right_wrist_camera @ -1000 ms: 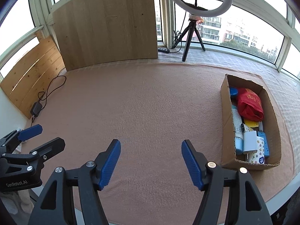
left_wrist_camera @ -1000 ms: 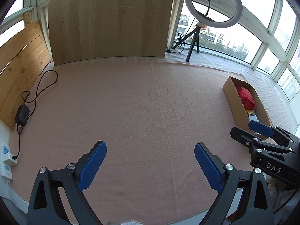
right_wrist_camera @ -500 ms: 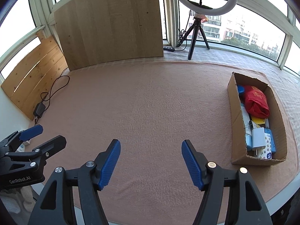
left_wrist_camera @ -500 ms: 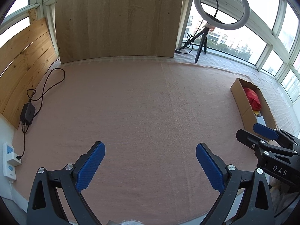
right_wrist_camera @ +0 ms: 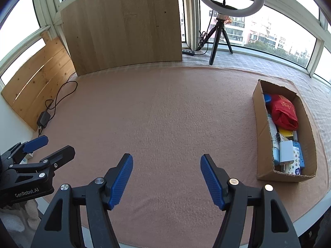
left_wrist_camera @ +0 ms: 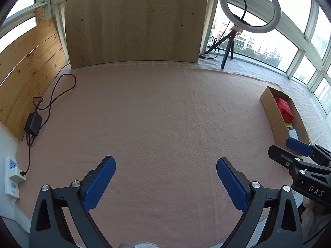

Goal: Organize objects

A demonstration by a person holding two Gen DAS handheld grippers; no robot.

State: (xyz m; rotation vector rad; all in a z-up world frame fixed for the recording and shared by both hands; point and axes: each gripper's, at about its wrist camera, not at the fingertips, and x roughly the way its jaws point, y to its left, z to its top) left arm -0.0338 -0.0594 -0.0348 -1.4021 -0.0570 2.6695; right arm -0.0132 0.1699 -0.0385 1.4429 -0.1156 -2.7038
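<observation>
Left wrist view: left gripper [left_wrist_camera: 165, 177] over near edge of the desk, jaws spread wide, nothing between the blue pads [left_wrist_camera: 99, 184]. Pink cloth [left_wrist_camera: 157, 119] bare ahead. Cardboard box [left_wrist_camera: 271, 113] off to the right, by right edge of the desk, long axis running from near edge toward far edge. Only a red bag [left_wrist_camera: 284, 109] legible inside from here; rest hidden by the box wall. Right gripper [left_wrist_camera: 298, 155] poking in at right, betw. this cam and the box, clearly the nearer of the two.

Right wrist view: right gripper [right_wrist_camera: 165, 177] likewise over near edge, jaws wide apart, empty. Cardboard box [right_wrist_camera: 262, 124] ahead and to the right, near right edge, near end close to the near right corner. Packed w/ red bag [right_wrist_camera: 284, 111] at the far end, blue cap [right_wrist_camera: 267, 98] beside it, white charger [right_wrist_camera: 286, 152] and blue-white packs toward the near end. Left gripper [right_wrist_camera: 41, 146] visible at left, also apart and empty, well away from the box.

Judgement: nothing loose on the cloth, so any next grab prob. falls to the right gripper, reaching right and forward along the box's length.
</observation>
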